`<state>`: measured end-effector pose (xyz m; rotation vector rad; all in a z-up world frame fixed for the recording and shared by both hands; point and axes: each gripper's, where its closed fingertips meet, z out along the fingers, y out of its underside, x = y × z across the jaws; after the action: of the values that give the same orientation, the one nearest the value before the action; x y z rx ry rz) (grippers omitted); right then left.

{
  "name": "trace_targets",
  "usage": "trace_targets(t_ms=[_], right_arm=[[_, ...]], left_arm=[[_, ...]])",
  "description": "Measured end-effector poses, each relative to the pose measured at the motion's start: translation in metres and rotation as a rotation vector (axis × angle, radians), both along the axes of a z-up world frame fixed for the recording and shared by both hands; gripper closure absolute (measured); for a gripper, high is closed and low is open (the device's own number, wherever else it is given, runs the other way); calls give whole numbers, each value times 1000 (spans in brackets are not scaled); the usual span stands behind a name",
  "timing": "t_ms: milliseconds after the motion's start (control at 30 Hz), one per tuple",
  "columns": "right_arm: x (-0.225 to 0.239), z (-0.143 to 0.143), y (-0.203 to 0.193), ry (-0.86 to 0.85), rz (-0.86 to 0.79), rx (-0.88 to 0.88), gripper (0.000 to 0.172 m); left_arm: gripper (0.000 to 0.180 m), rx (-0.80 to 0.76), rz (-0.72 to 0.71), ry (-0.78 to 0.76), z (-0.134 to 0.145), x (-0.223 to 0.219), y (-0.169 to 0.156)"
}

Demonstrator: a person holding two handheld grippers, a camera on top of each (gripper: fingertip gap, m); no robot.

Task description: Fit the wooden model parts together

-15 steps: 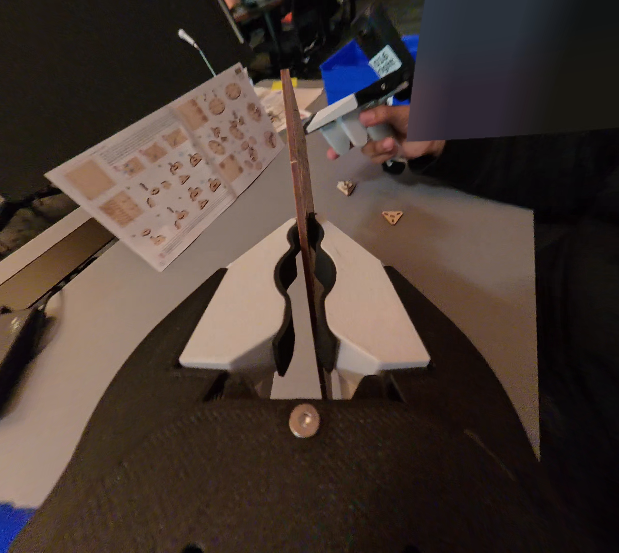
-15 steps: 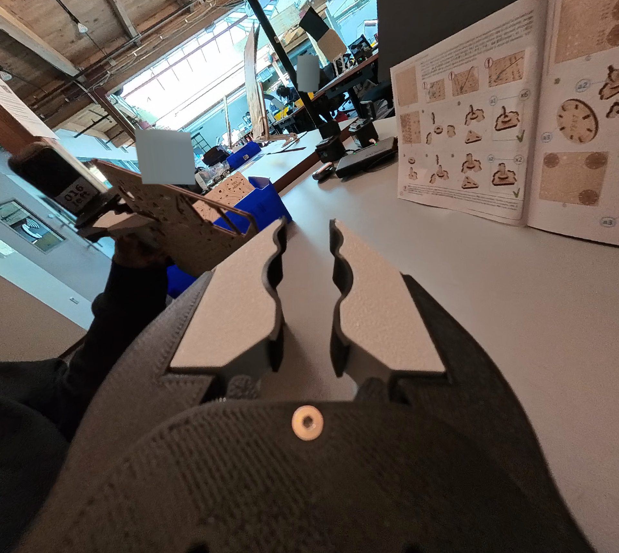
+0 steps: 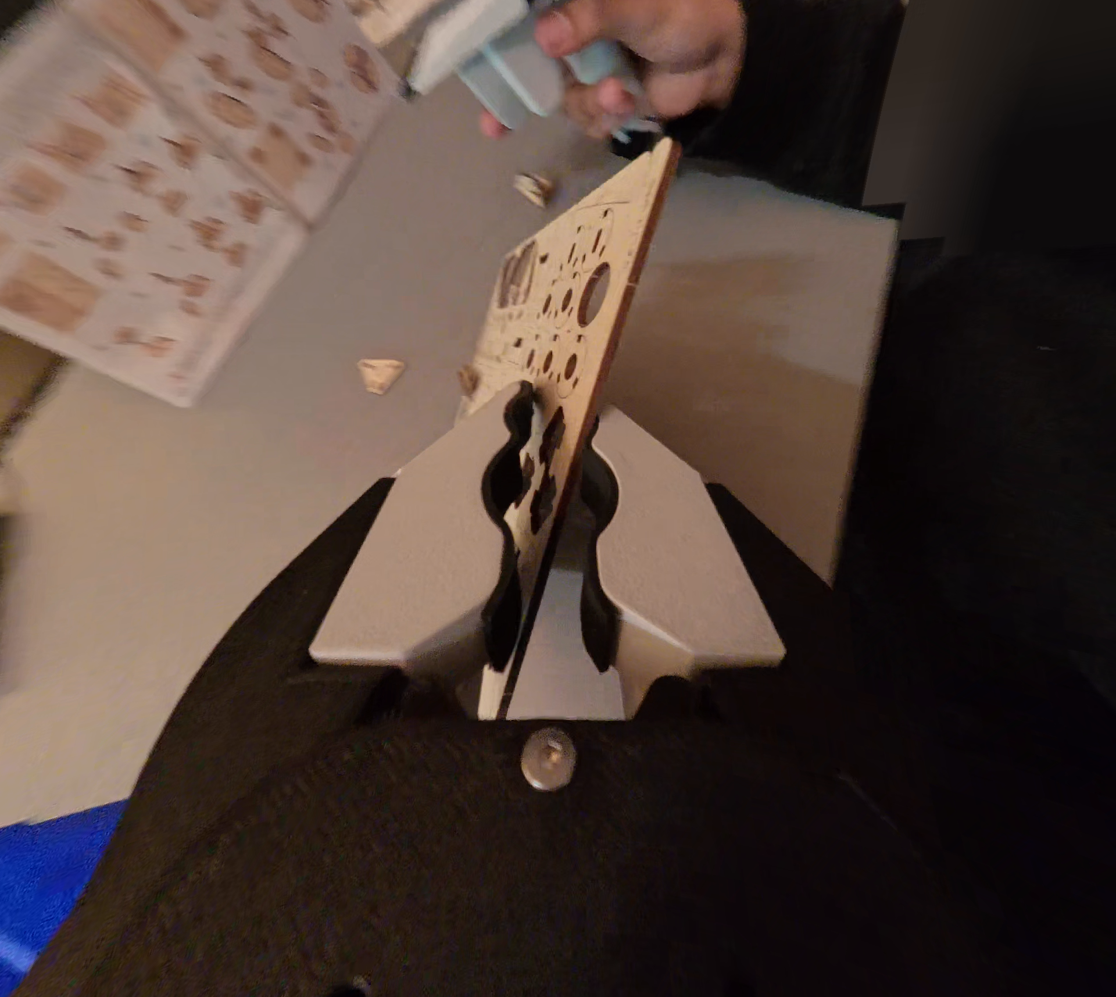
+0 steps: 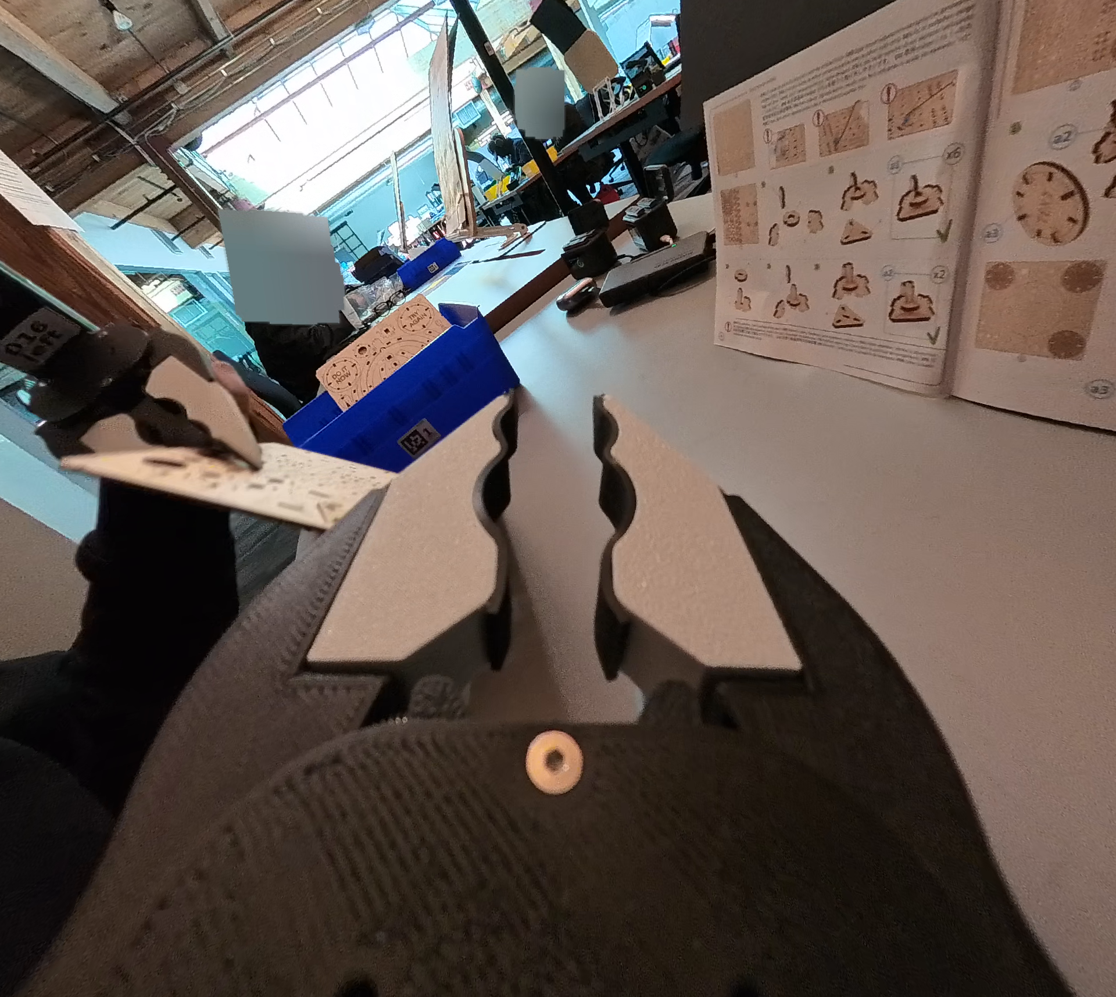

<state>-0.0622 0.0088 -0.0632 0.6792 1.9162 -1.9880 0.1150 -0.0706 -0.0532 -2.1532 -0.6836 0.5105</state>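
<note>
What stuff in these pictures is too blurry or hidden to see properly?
- Instruction booklet, left wrist view: smeared by motion blur, so its drawings are unreadable.
- Wooden sheet, left wrist view: the lower part is hidden between the left gripper's fingers.
- Blue bin, right wrist view: its inside is hidden by its own wall.
- Far tables, right wrist view: items too small to identify.

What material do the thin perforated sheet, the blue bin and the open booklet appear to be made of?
The perforated sheet looks like thin laser-cut plywood: pale matt face, dark brown burnt-looking edges and cut-out holes. The blue bin seems moulded plastic, evenly coloured with a slight sheen. The booklet is printed paper with a centre fold; whether it is coated cannot be told.
</note>
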Motion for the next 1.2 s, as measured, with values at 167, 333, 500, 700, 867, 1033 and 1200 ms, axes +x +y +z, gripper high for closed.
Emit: trace_targets(t_ms=[167,333,500,700,867,1033,1200], right_arm=[[4,-7,-6,1,14,26,149],[13,-14,-14,5,43,55,149],[25,-25,-25,27,86,108,149],[30,-32,-30,43,101,144,149],[31,-33,-31,29,109,139,149],[36,-35,-33,36,120,148,149],[38,-37,-35,44,124,158,150]], left_arm=[[155,-8,-52,-185,-21,21,16],[145,-22,-35,-273,-35,24,16],[139,-83,49,-328,-53,18,0],[132,-80,64,-380,-67,14,-6],[130,-52,82,-371,-66,12,-7],[129,-121,179,-398,-77,8,-19],[128,-196,246,-408,-83,4,-23]])
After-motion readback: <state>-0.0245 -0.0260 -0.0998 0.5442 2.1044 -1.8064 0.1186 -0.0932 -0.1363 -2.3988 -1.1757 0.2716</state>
